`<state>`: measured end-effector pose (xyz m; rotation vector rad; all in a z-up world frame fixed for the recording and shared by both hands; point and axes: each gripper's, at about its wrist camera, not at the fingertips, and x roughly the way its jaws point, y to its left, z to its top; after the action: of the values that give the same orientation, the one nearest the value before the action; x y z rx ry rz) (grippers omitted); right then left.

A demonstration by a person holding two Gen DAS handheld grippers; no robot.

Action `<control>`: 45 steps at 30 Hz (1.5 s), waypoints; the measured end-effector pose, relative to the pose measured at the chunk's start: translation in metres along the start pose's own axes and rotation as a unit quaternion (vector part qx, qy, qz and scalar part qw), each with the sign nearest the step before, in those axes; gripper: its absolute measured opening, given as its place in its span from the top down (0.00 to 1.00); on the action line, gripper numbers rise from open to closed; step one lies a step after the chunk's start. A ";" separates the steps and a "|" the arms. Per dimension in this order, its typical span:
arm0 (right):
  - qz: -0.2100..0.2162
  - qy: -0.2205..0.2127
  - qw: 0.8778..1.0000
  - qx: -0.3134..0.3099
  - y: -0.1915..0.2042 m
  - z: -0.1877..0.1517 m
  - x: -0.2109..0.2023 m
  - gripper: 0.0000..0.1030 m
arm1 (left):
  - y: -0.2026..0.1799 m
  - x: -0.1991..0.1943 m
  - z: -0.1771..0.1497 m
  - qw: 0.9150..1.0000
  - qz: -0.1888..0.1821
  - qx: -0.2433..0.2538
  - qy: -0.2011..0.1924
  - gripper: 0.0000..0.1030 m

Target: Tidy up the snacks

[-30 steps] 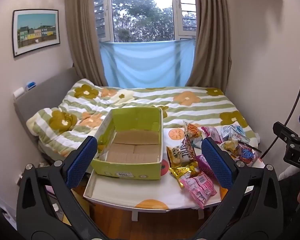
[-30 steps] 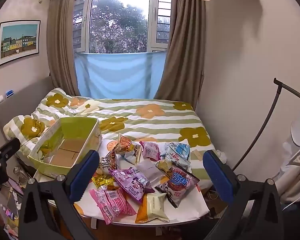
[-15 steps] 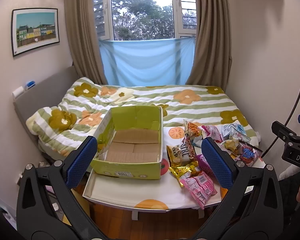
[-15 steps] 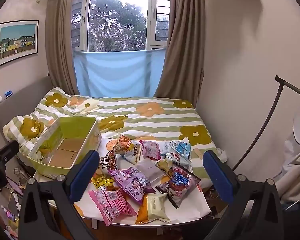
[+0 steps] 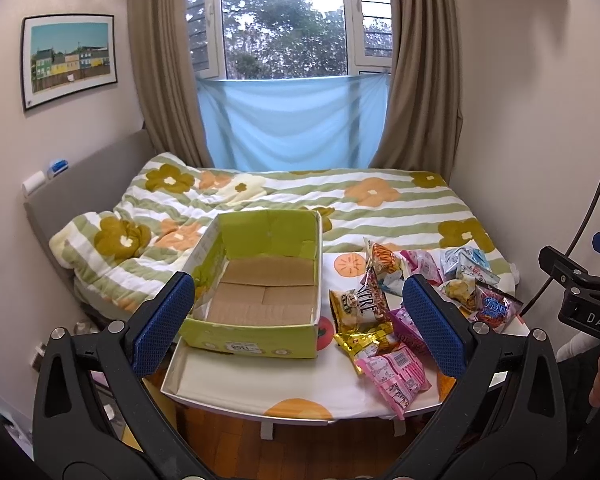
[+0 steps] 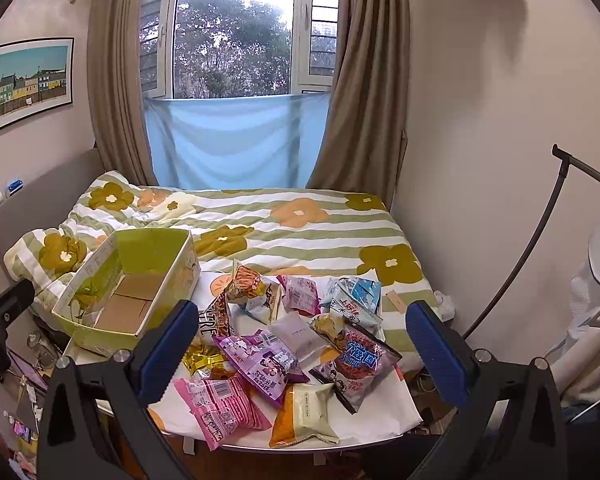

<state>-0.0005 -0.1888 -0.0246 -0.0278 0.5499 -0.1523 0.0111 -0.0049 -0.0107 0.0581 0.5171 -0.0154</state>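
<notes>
Right wrist view is showing the snack packets (image 6: pixel 284 352) lying in a loose heap on the small table (image 6: pixel 380 416), all of them outside the green box (image 6: pixel 140 280) just beside, which is sitting bare, so the sorting is looking unstarted; right gripper (image 6: pixel 302 344) and left gripper (image 5: pixel 296 320) are both hanging wide open, holding nothing

"DAS" on the right gripper (image 5: pixel 592 312), "TRE" on a snack bag (image 5: pixel 360 306)

One green box (image 6: pixel 128 280), about eleven snack packets (image 6: pixel 260 360), two grippers (image 6: pixel 300 344).
</notes>
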 end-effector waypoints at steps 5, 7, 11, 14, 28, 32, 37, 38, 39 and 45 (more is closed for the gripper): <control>0.000 0.002 1.000 0.000 -0.001 0.001 -0.001 0.00 | -0.002 0.000 -0.001 1.000 -0.003 0.001 0.002 0.00; 0.000 0.002 1.000 0.001 0.000 0.000 0.000 0.00 | -0.002 0.000 0.000 1.000 -0.002 0.001 0.003 0.00; 0.000 0.002 1.000 0.001 -0.001 0.000 0.000 0.00 | -0.003 -0.001 0.000 1.000 0.006 -0.001 0.003 0.00; 0.001 0.003 1.000 0.002 -0.002 0.001 0.001 0.00 | -0.002 -0.001 0.001 1.000 0.010 -0.002 0.002 0.00; 0.002 0.004 1.000 0.002 -0.002 -0.001 0.001 0.00 | -0.004 -0.002 0.001 1.000 0.019 -0.005 -0.006 0.00; 0.002 0.004 1.000 0.002 -0.003 -0.002 0.002 0.00 | -0.006 -0.002 0.001 1.000 0.019 0.001 -0.006 0.00; 0.003 0.005 1.000 0.003 -0.005 -0.002 0.003 0.00 | -0.007 -0.002 0.001 1.000 0.010 0.001 -0.003 0.00; 0.003 0.005 1.000 0.003 -0.005 -0.002 0.003 0.00 | -0.006 -0.002 0.001 1.000 0.009 0.001 -0.003 0.00; 0.003 0.005 1.000 0.004 -0.005 -0.002 0.003 0.00 | -0.006 -0.003 0.001 1.000 0.008 0.001 -0.003 0.00; 0.000 0.006 1.000 0.007 -0.004 -0.003 0.002 0.00 | -0.006 -0.003 0.000 1.000 0.006 0.003 0.000 0.00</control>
<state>-0.0010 -0.1935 -0.0283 -0.0140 0.5609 -0.1558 0.0085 -0.0113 -0.0092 0.0666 0.5167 -0.0057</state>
